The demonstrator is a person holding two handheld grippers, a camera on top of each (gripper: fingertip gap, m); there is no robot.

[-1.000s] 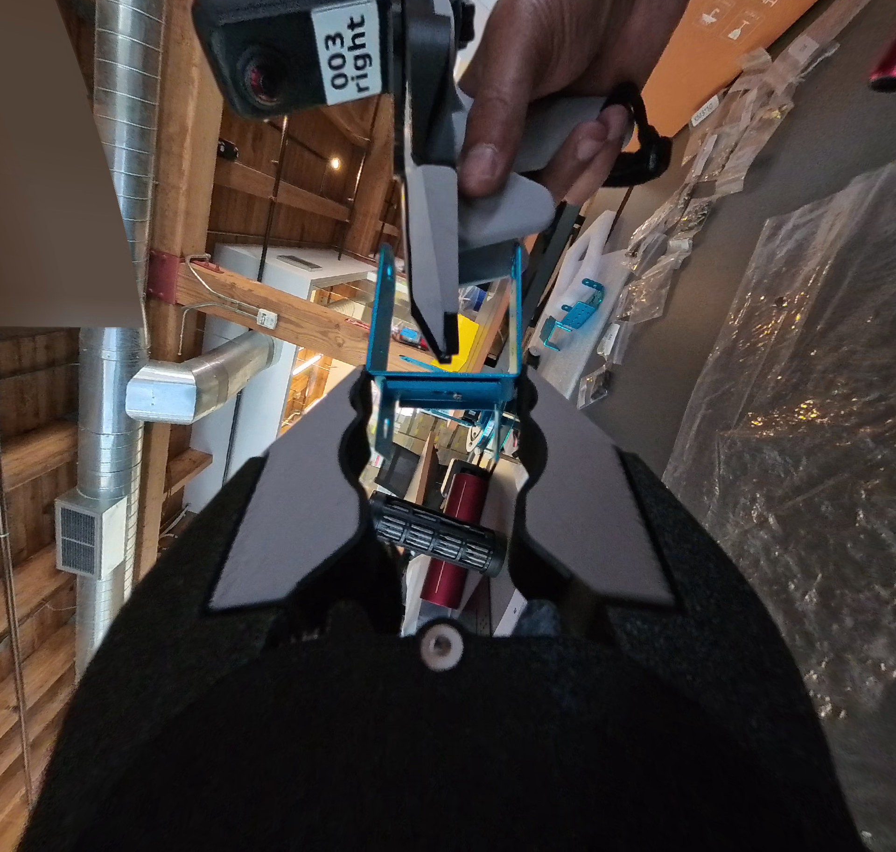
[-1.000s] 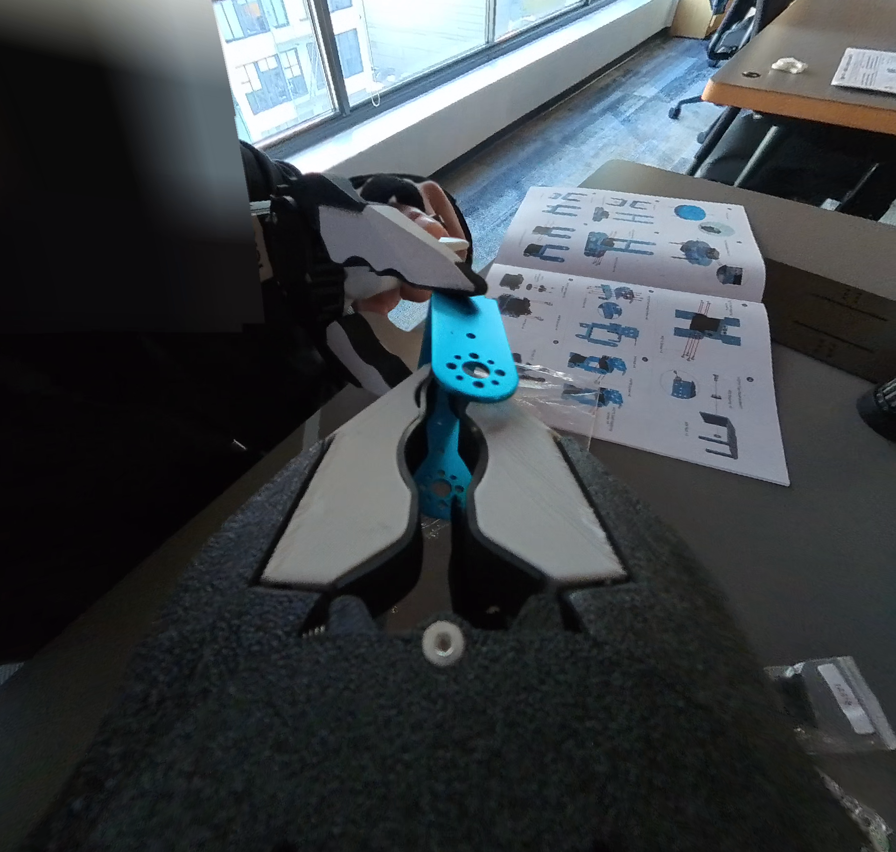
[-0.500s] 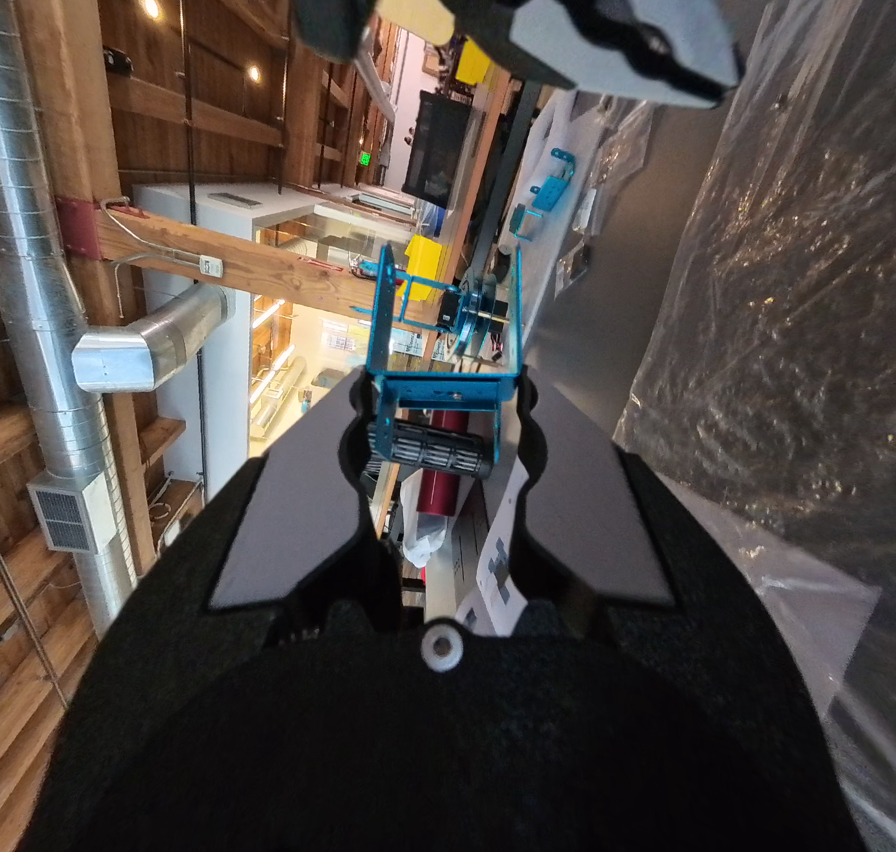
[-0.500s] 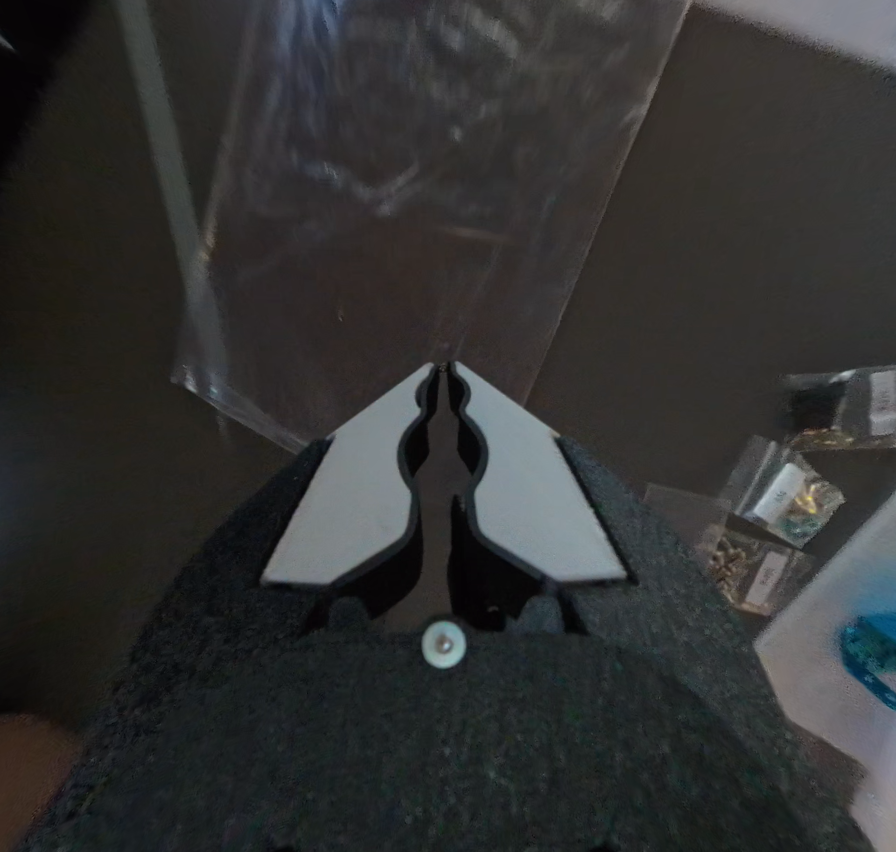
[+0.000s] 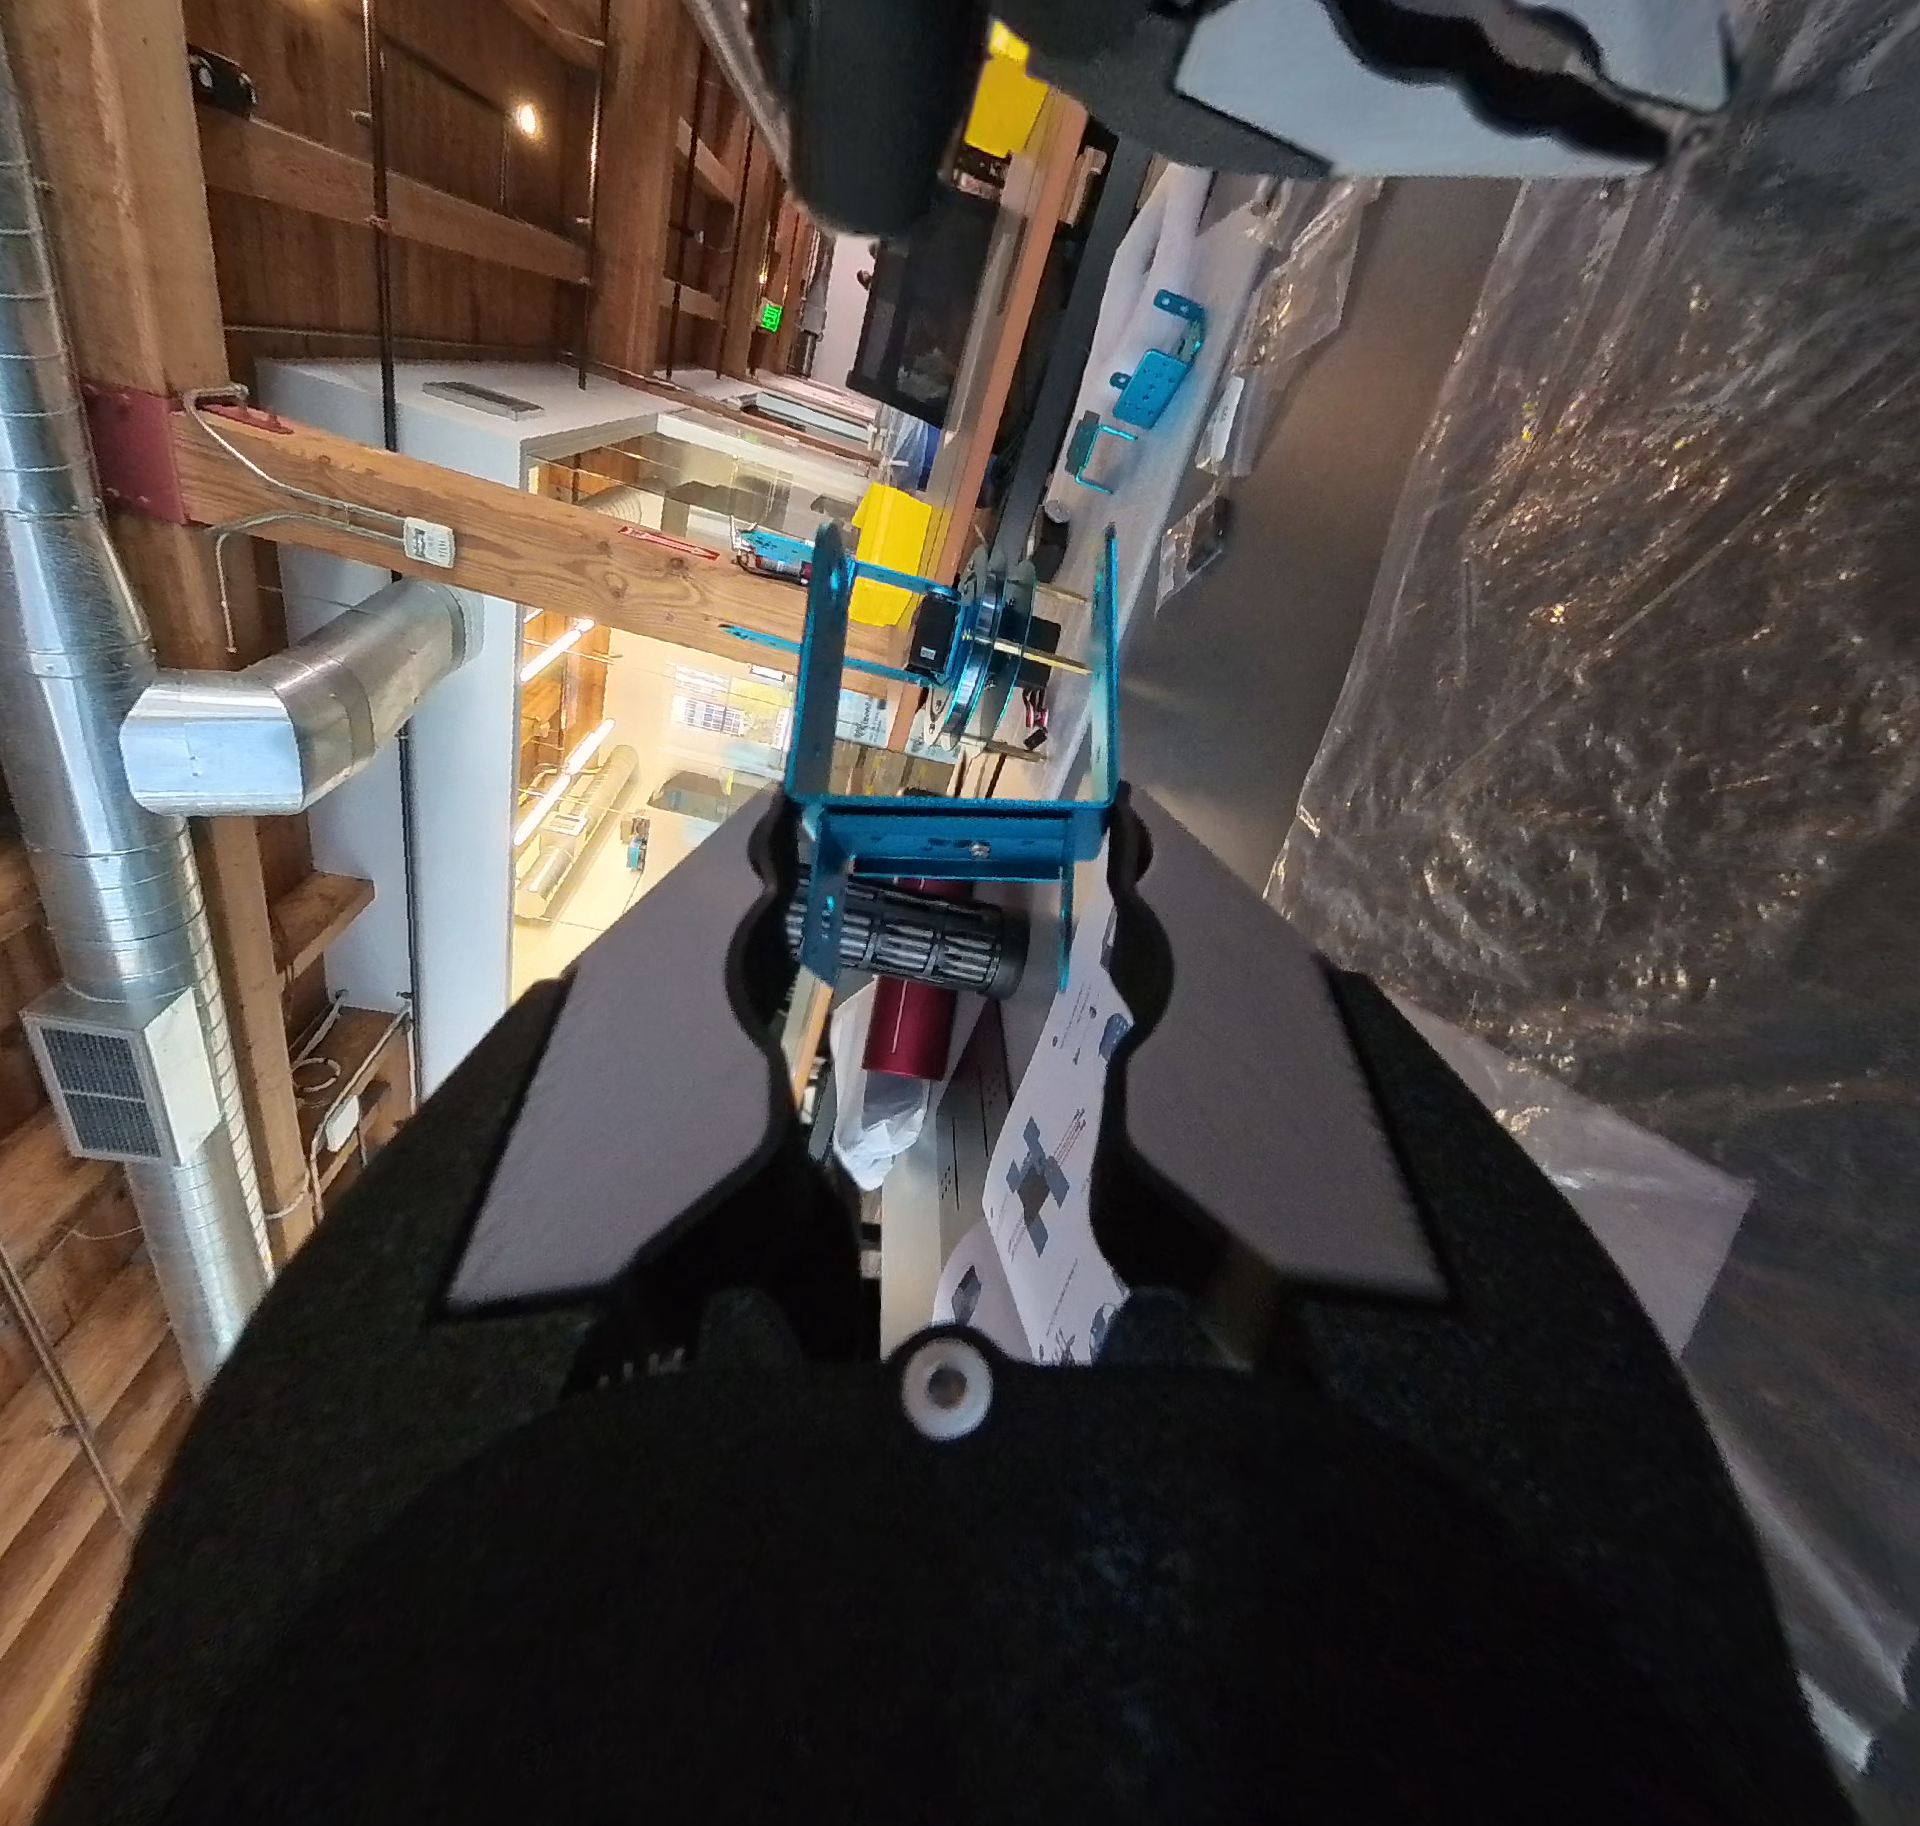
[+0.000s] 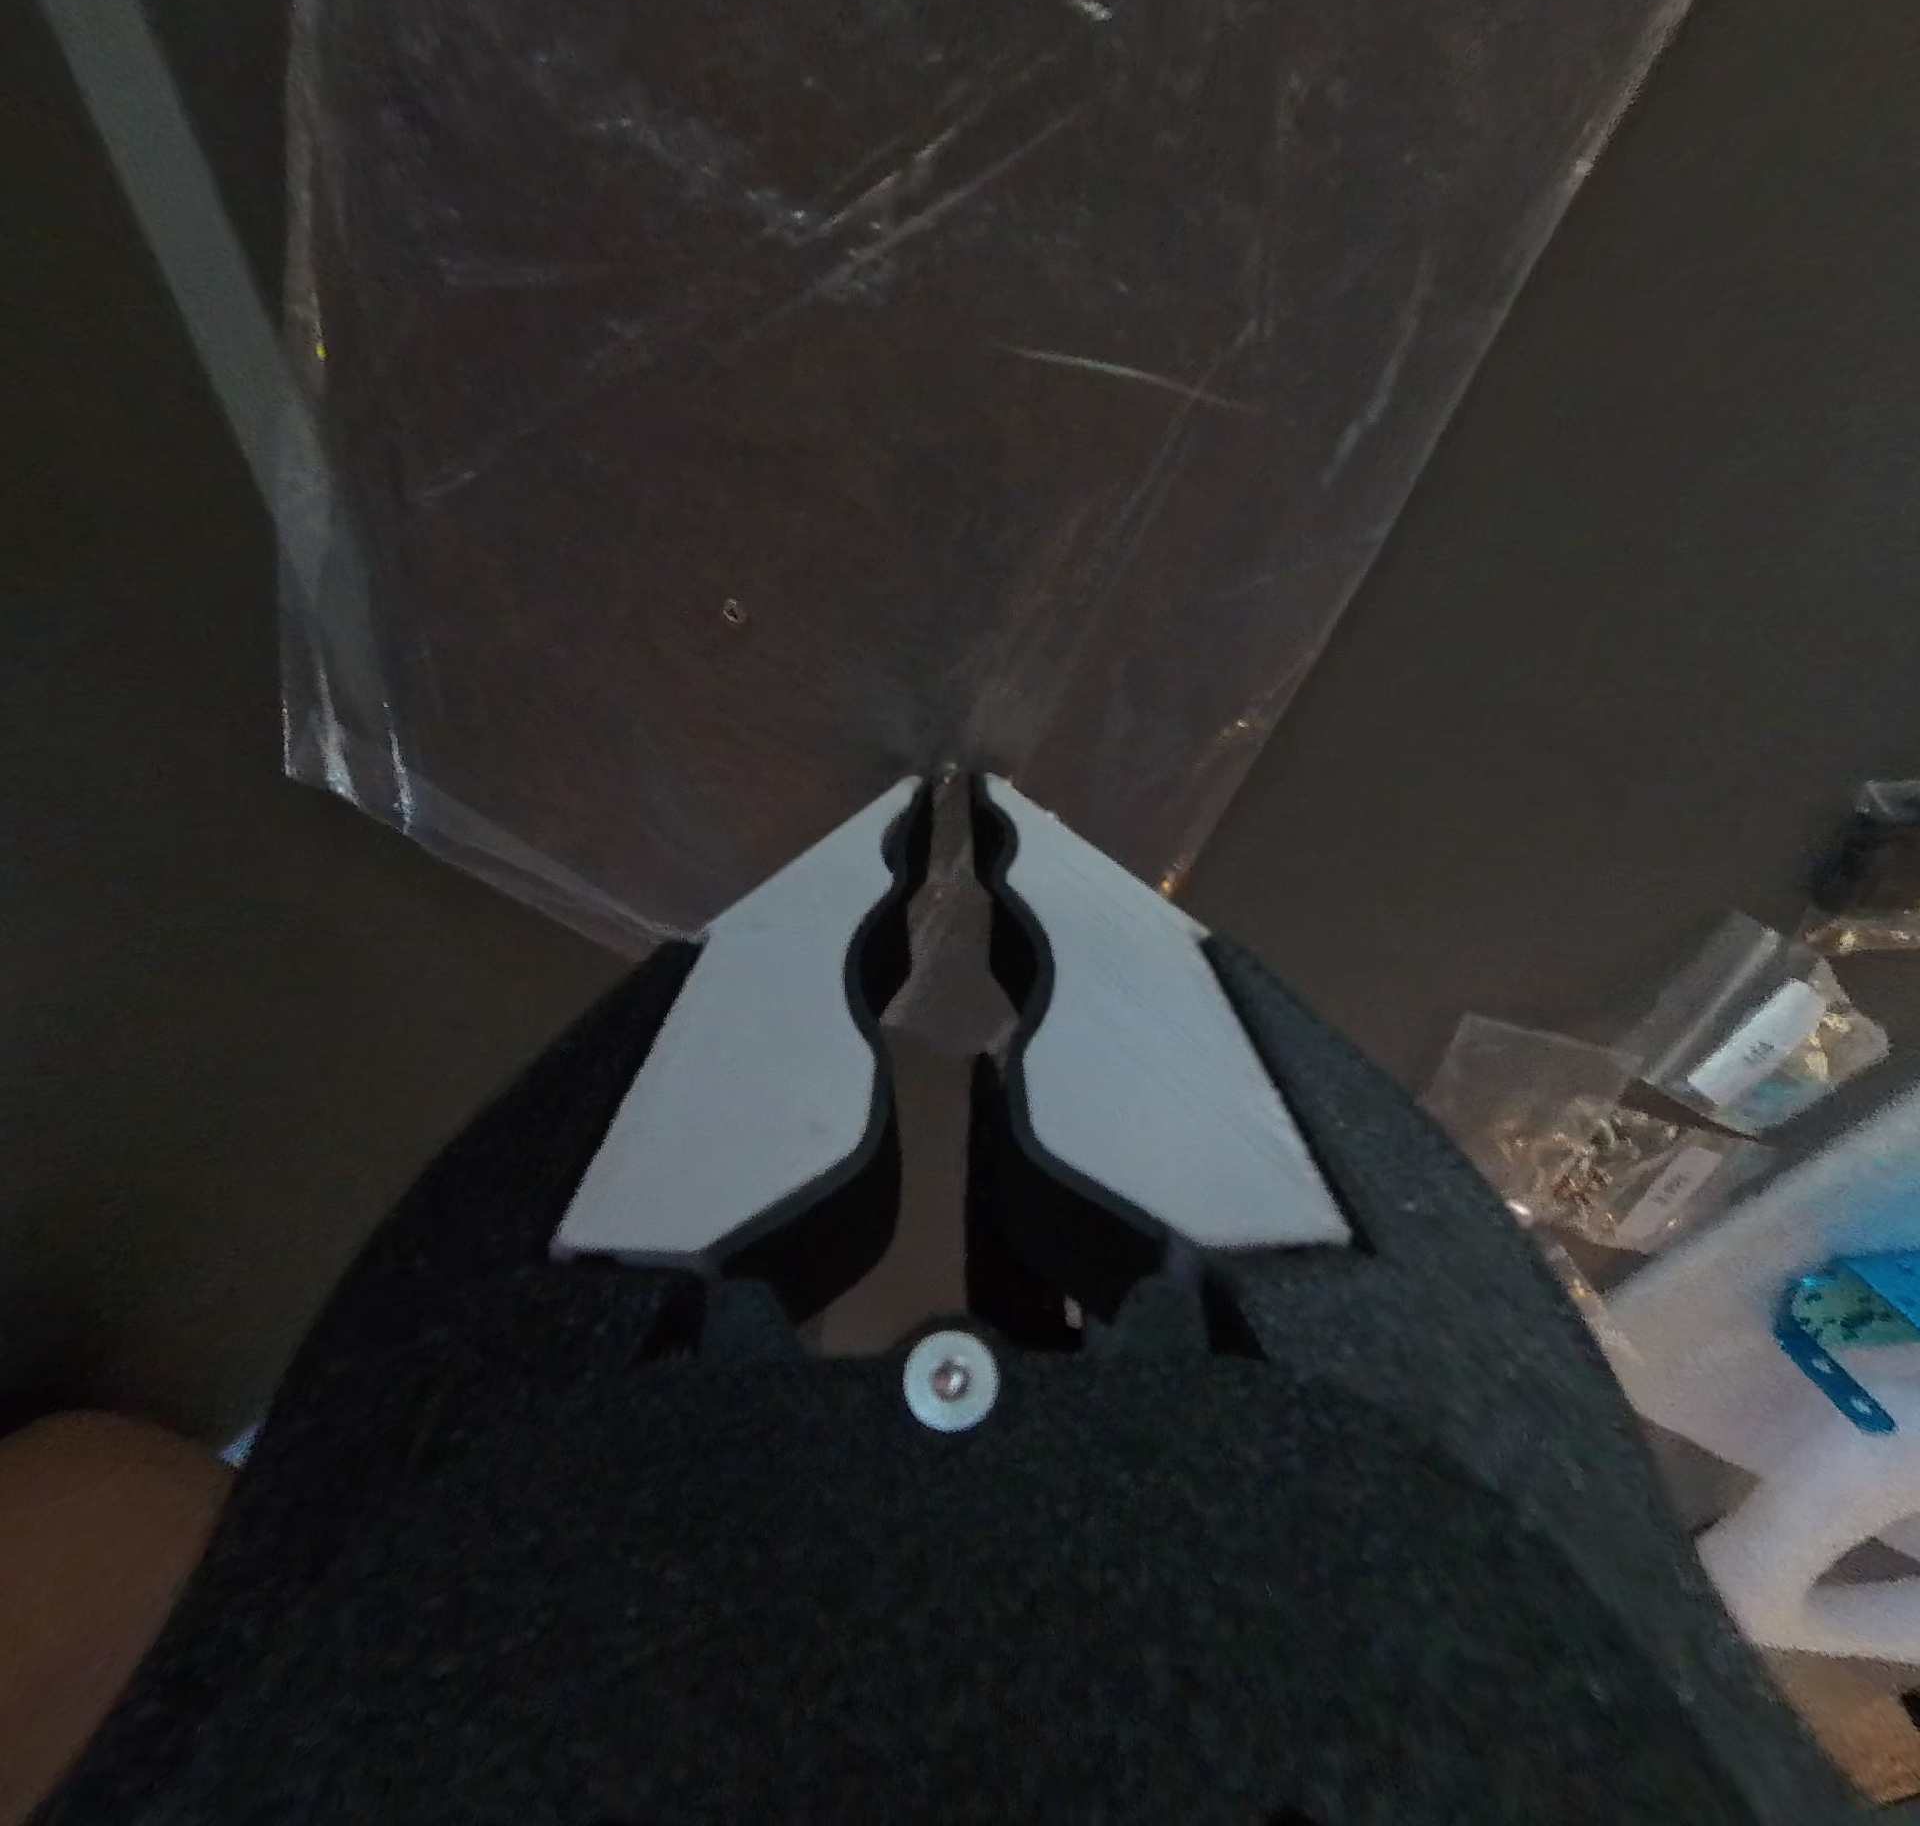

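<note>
Blue bracket (image 5: 956, 737) sits clamped in the left gripper (image 5: 954, 820); at 1 o'clock, the right gripper (image 6: 948, 777) pinches a clear plastic bag (image 6: 883, 322).

1. A silver duct (image 5: 156, 633) runs along the wooden wall (image 5: 436, 166), with ceiling lights above.
2. Yellow bins (image 5: 894, 571) sit far off beside a white cabinet (image 5: 457, 633).
3. Small clear packets of hardware (image 6: 1662, 1080) lie on the dark table (image 6: 1662, 529) — near a white foam piece (image 6: 1818, 1361) carrying a blue perforated part (image 6: 1839, 1319).
4. An open printed booklet (image 5: 1049, 1153) lies beside a red cylinder (image 5: 904, 1033).
</note>
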